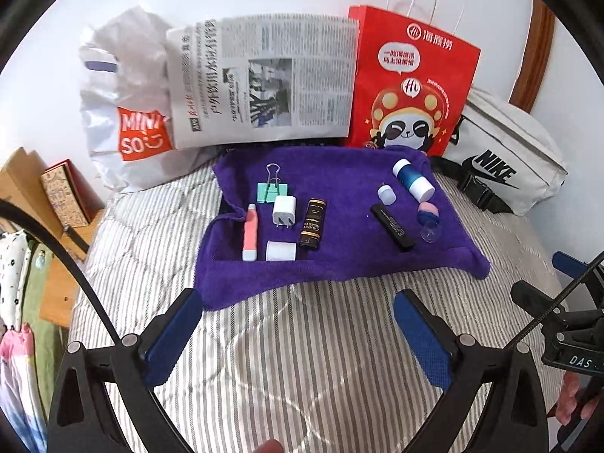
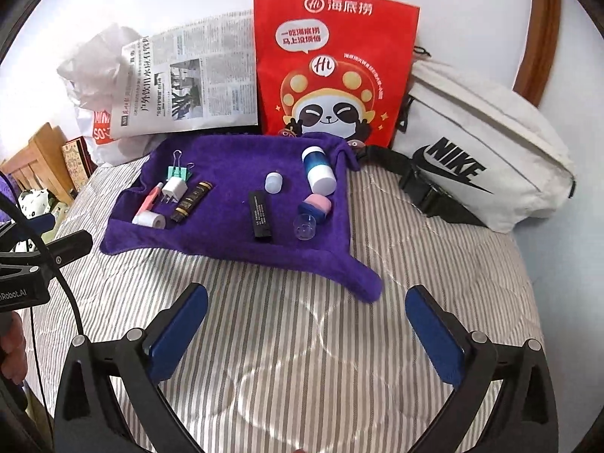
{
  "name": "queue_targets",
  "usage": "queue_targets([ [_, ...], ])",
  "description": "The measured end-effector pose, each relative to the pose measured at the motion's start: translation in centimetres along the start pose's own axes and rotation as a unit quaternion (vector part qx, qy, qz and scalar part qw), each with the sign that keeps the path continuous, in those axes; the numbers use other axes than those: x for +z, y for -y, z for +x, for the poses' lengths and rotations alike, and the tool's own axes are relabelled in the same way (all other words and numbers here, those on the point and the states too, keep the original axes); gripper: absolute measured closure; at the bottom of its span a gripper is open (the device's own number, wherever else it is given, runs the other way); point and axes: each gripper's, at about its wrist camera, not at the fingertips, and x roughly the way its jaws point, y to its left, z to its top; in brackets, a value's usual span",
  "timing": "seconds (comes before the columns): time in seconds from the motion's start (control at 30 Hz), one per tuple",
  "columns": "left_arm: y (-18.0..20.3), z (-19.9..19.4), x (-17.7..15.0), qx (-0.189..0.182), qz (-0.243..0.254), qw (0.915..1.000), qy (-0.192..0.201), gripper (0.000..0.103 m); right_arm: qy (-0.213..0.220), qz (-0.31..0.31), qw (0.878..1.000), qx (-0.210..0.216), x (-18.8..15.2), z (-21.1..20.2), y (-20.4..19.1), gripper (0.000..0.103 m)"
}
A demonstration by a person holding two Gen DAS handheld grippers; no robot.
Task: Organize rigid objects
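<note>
A purple towel [image 1: 339,264] [image 2: 226,241] lies on the striped bed with small rigid items on it. On its left sit a green binder clip [image 1: 272,188], a white charger [image 1: 284,211], a pink-and-white pen [image 1: 250,234], a white block [image 1: 281,251] and a dark brown tube [image 1: 312,223]. On its right are a black stick [image 2: 260,216], a small white cap [image 2: 273,182], a blue-and-white bottle [image 2: 318,171], a pink-and-blue piece [image 2: 315,207] and a clear cap [image 2: 305,227]. My left gripper [image 1: 296,313] and right gripper [image 2: 307,311] hover open over the bedspread in front of the towel, holding nothing.
Against the wall behind the towel lean a white Miniso bag [image 1: 124,113], a newspaper [image 1: 264,75] and a red paper bag [image 1: 407,83]. A white Nike pouch [image 2: 483,143] lies at the right. Wooden furniture with a book [image 1: 68,196] stands beside the bed at the left.
</note>
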Motion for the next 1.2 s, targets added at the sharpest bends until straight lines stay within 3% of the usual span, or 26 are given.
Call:
queue_targets([
  [0.23, 0.7, -2.4, -1.5, 0.018, 0.009, 0.9997, 0.012, 0.000, 0.002, -0.001, 1.000, -0.003, -1.4, -2.6, -0.3, 0.000],
  [0.6, 0.7, -4.5, -2.7, 0.012, -0.002, 0.9997, 0.023, 0.000, 0.010, 0.007, 1.000, -0.015, -2.6, -5.1, 0.0, 0.000],
  [1.2, 0.1, -5.5, -2.8, 0.011, -0.009, 0.9995, 0.027, 0.000, 0.007, 0.012, 0.999, -0.033, -2.8, -5.9, 1.1, 0.000],
])
